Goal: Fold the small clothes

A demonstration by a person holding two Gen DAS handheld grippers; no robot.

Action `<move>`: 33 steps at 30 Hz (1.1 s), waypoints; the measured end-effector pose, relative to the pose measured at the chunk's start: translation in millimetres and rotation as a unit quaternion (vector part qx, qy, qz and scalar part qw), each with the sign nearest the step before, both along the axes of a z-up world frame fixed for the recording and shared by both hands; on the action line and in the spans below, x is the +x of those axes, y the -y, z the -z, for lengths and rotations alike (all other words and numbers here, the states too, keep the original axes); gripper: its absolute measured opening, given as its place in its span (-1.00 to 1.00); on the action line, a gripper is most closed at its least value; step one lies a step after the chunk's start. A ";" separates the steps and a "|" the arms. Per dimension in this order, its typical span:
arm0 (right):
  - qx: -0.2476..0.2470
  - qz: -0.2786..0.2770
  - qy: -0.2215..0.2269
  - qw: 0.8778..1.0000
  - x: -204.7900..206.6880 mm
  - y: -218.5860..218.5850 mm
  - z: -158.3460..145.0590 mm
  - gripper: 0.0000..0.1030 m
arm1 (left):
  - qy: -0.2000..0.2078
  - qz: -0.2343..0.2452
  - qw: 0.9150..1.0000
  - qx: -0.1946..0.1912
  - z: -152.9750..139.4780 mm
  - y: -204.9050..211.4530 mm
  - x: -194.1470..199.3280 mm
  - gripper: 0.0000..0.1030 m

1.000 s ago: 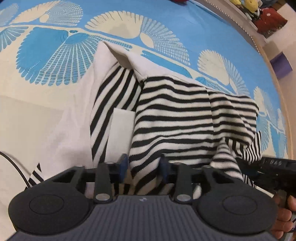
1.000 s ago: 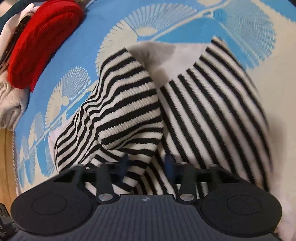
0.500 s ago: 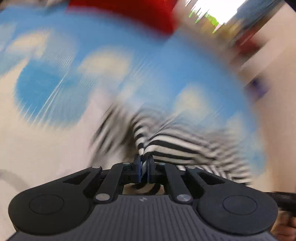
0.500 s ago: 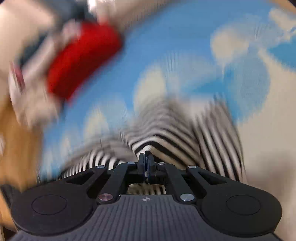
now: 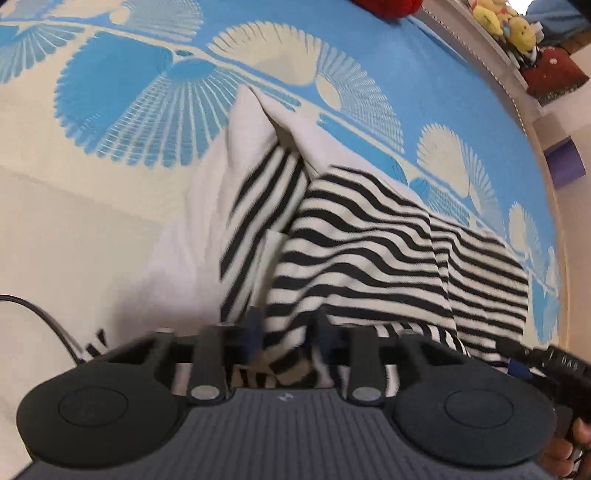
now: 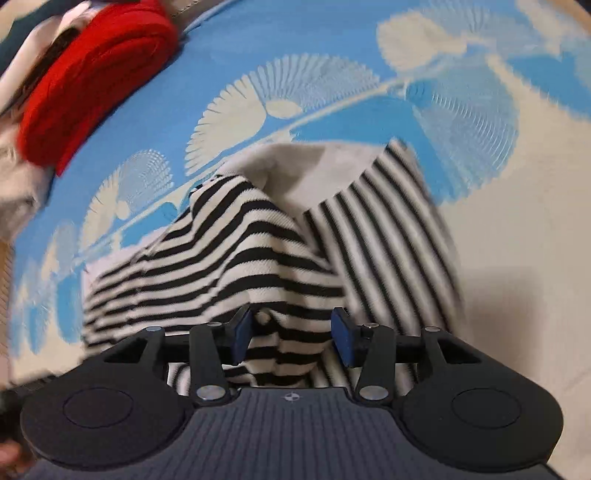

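A black-and-white striped garment (image 5: 369, 251) with a plain white part (image 5: 199, 236) lies folded over itself on the blue and cream bedspread (image 5: 110, 74). My left gripper (image 5: 288, 328) points down at its near edge. Its jaws are opening, and a fold of striped cloth sits loosely between them. In the right wrist view the same striped garment (image 6: 240, 266) lies under my right gripper (image 6: 291, 332). Those jaws are also opening and stand wide, with a small hump of cloth between the blue pads (image 6: 242, 332) and no pinch on it.
A red folded garment (image 6: 85, 81) and other clothes are piled at the bed's far left edge. A black cable (image 5: 37, 314) runs over the sheet at the left. A shelf with plush toys (image 5: 506, 22) and a purple box (image 5: 565, 166) lie beyond the bed. A hand (image 5: 569, 450) holds the other tool.
Half a second ago both grippers were shut, each pinching striped cloth amid blurred motion. Now both stand with jaws apart and the garment has settled back on the bedspread.
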State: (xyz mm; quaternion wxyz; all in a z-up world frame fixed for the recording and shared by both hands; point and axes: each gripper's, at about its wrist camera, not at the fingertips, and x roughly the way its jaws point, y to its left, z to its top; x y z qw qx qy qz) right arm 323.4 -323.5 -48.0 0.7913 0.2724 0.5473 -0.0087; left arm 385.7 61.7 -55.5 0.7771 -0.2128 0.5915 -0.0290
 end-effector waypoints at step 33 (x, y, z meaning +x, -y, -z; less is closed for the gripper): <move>-0.034 0.037 -0.016 0.999 -14.0 22.6 10.3 -0.92 | 0.053 0.092 0.987 0.120 -11.3 17.6 -19.4 -0.83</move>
